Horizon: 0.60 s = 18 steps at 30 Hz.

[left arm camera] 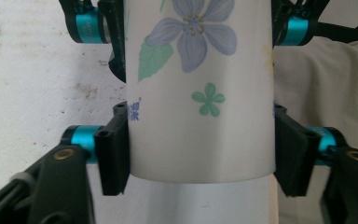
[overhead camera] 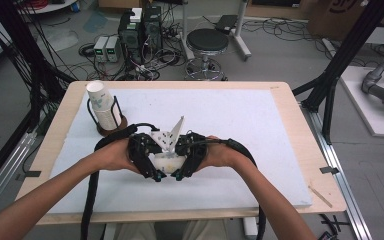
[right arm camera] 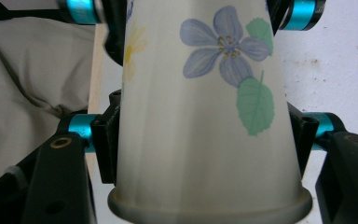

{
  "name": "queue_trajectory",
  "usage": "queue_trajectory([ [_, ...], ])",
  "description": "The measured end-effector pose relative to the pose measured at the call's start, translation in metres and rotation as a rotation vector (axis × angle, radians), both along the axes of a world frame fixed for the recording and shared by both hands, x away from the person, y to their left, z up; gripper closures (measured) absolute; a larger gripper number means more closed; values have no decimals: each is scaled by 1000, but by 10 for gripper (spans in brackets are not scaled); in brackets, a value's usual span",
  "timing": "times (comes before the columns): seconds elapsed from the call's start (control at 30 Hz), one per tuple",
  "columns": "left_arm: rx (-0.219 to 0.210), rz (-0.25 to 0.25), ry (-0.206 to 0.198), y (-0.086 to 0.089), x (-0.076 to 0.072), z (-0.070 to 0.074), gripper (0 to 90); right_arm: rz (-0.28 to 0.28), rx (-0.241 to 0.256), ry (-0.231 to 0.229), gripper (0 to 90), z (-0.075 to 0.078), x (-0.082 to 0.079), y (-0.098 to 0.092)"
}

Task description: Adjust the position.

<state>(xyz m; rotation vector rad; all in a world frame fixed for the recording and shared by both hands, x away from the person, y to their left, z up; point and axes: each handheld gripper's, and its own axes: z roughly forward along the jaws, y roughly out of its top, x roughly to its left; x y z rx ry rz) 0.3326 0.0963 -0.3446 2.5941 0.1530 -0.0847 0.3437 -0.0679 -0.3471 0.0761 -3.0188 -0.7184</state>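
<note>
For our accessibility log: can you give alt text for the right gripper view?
A white paper cup printed with a purple flower and green leaf is clamped between the right gripper and its two black jaws, rolled rim nearest the camera. Behind lie the white table mat and grey cloth.

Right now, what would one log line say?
left claw: shut on paper cup | right claw: shut on paper cup | cup stack: in holder

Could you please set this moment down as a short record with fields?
Surface: white mat on a wooden table
Left claw: shut on a flowered paper cup, near its flat end
Right claw: shut on a flowered paper cup, near its rolled rim
Position: both claws meet over the near middle of the mat
Also there: cup stack in a black wire holder, far left
</note>
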Motion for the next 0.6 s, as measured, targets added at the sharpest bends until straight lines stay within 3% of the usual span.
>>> queue_trajectory([
  [0.07,50,-55,-23,1,4,2,360,-2,1,1,326,-1,0,0],
  [0.17,7,-8,9,0,0,0,367,0,-3,5,327,-1,0,0],
  [0.2,53,-51,-28,1,4,3,368,-32,5,21,327,-1,-3,1],
  [0.23,40,-33,-16,1,2,1,370,2,-1,3,326,-1,0,0],
  [0.33,40,-37,-19,2,2,2,370,3,6,8,295,-2,0,1],
  [0.37,73,-66,-46,2,4,4,370,8,8,6,271,-2,0,1],
  [0.4,55,-48,-33,2,2,3,371,12,16,9,212,-3,-1,1],
  [0.47,21,-17,-3,1,-1,2,371,9,29,20,188,-3,-2,1],
  [0.5,38,-32,-16,2,1,3,371,6,33,21,171,-3,-2,1],
  [0.53,-13,30,4,0,-3,-1,371,13,47,9,152,-3,-1,0],
  [0.57,51,-39,-23,3,2,2,372,4,67,10,152,-3,-2,-1],
  [0.6,56,-40,-26,3,2,2,372,4,92,10,151,-1,-1,-3],
])
